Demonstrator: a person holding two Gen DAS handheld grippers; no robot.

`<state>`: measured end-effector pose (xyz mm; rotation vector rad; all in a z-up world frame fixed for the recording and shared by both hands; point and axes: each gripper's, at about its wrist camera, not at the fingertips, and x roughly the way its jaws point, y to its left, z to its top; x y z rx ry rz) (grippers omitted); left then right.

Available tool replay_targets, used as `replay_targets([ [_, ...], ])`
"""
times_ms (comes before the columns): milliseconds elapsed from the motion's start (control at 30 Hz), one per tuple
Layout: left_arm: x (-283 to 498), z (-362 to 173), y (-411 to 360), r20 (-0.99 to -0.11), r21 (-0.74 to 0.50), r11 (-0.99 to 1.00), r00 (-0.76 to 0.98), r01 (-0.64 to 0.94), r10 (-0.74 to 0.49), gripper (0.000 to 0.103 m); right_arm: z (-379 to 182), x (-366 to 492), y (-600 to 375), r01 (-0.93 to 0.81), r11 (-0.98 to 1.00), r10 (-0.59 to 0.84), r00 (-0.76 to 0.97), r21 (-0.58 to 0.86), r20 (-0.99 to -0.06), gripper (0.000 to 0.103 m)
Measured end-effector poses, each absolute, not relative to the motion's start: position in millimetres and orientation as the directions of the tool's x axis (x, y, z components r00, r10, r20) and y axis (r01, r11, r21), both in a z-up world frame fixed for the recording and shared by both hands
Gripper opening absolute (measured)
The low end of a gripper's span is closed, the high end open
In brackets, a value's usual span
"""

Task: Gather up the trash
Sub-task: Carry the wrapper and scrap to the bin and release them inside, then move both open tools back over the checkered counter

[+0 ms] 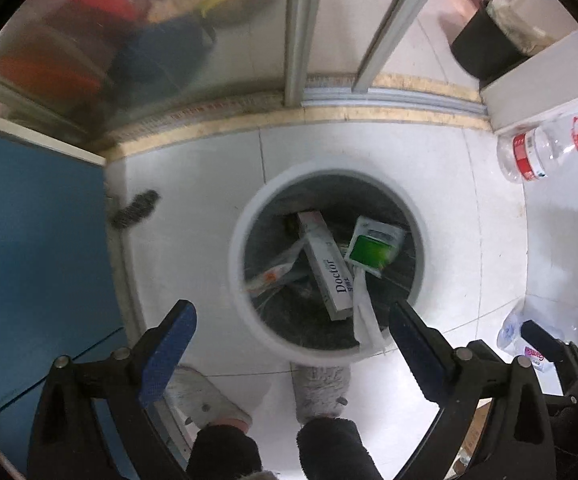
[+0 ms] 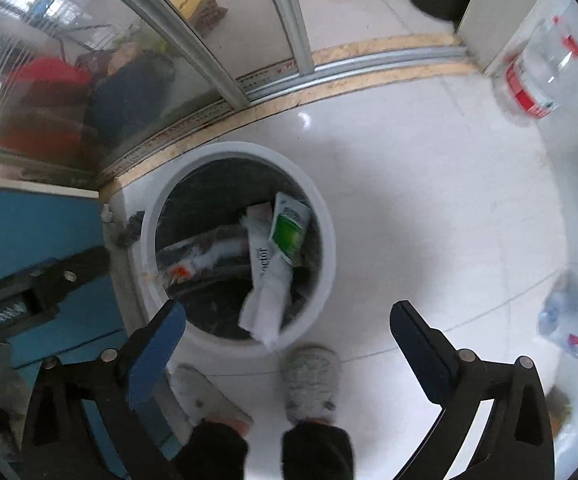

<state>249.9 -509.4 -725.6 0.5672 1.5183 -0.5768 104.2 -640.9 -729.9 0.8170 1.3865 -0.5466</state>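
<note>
A white round trash bin (image 1: 245, 312) stands on the tiled floor below me; it also shows in the right wrist view (image 2: 329, 248). Inside lie a white "Doctor" box (image 1: 329, 268), a green and white packet (image 1: 373, 246), a clear wrapper with orange print (image 1: 273, 274) and a white paper strip (image 1: 363, 312) that hangs over the near rim. My left gripper (image 1: 291, 332) is open and empty above the bin's near rim. My right gripper (image 2: 287, 334) is open and empty, to the right of the bin. A crushed clear bottle (image 2: 577, 326) lies on the floor at the right.
A large clear bottle with a red label (image 1: 537, 152) lies by the white wall at the right. A blue cabinet (image 1: 37, 248) stands at the left. A sliding glass door track (image 1: 329, 108) runs behind the bin. A black bin (image 1: 485, 48) is beyond. The person's grey slippers (image 1: 321, 388) are just below the bin.
</note>
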Motion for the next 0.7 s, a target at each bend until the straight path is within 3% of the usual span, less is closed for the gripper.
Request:
replay_targets([
  [333, 230, -558, -482, -0.995, 0.050, 0.739, 0.101, 0.672, -0.024, 0.098, -559, 79, -627, 0.769, 0.635, -0.018, 0.114, 0.077, -0.993, 0.103],
  [700, 199, -377, -448, -0.980, 0.014, 0.755, 0.158, 0.656, -0.120, 0.098, -348, 51, -608, 0.735, 0.669, -0.091, 0.230, 0.112, -0.969, 0.103],
])
